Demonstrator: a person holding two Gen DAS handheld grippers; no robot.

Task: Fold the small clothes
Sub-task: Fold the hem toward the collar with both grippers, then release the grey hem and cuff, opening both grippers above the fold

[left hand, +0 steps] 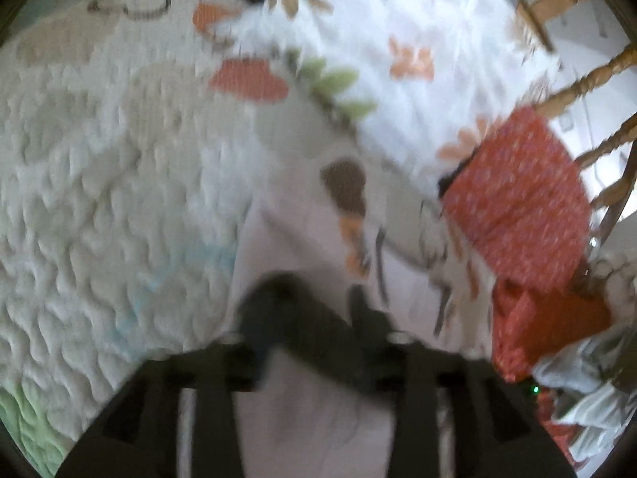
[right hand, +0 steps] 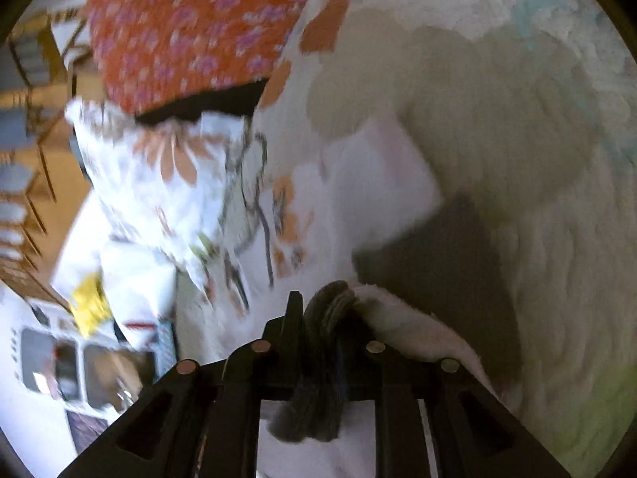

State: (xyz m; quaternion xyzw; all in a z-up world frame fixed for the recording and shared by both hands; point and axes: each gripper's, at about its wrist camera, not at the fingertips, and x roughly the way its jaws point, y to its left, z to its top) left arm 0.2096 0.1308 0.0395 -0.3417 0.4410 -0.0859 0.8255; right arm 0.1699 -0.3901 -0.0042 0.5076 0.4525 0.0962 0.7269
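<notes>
A pale pink small garment [left hand: 302,235] with an orange and black print lies on the white quilted bedspread [left hand: 99,183]. My left gripper [left hand: 318,310] is shut on a dark edge of this garment, which hangs across the fingers. In the right wrist view the same pale garment [right hand: 378,175] spreads ahead. My right gripper [right hand: 322,310] is shut on its grey ribbed edge [right hand: 318,358], held above the bedspread [right hand: 537,199]. Both views are blurred.
A folded red floral cloth [left hand: 517,191] lies on a white flowered cloth [left hand: 398,40] at the right; it also shows in the right wrist view [right hand: 187,28]. A wooden spindle bed frame [left hand: 589,79] stands beyond. More white and red clothes [left hand: 577,378] are heaped at lower right.
</notes>
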